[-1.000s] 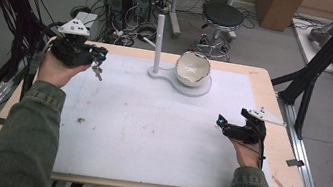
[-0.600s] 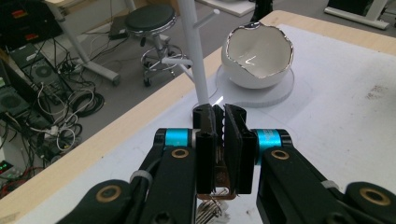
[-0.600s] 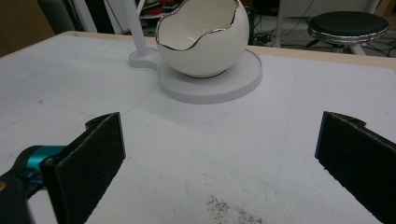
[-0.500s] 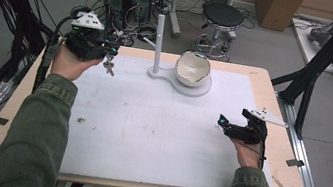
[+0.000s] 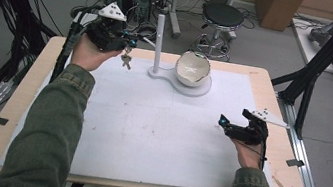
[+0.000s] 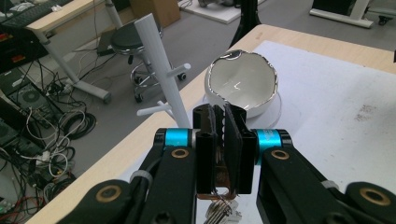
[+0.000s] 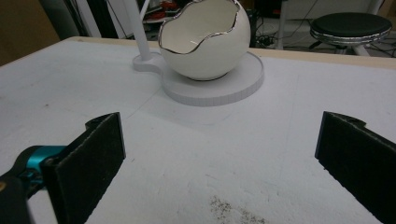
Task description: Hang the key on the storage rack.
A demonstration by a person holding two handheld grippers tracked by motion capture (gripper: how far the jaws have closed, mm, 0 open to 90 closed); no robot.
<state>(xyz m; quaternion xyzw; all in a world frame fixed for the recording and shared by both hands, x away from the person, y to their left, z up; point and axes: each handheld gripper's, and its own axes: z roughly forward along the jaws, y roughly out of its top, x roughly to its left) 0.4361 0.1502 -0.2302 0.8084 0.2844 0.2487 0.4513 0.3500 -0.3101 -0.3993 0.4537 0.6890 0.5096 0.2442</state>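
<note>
White mat [image 5: 148,131] mostly bare; left tongs [image 5: 129,43] pinching keys [image 5: 126,60] near far edge; right tongs [image 5: 230,128] spread.

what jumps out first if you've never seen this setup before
A white egg-shaped bowl with a jagged silvery rim sits on a white stand at the table's far edge, beside a pegged white post. The left gripper is raised near that post, clamping a dangling bunch of keys. The right gripper rests open at the table's right.
</note>
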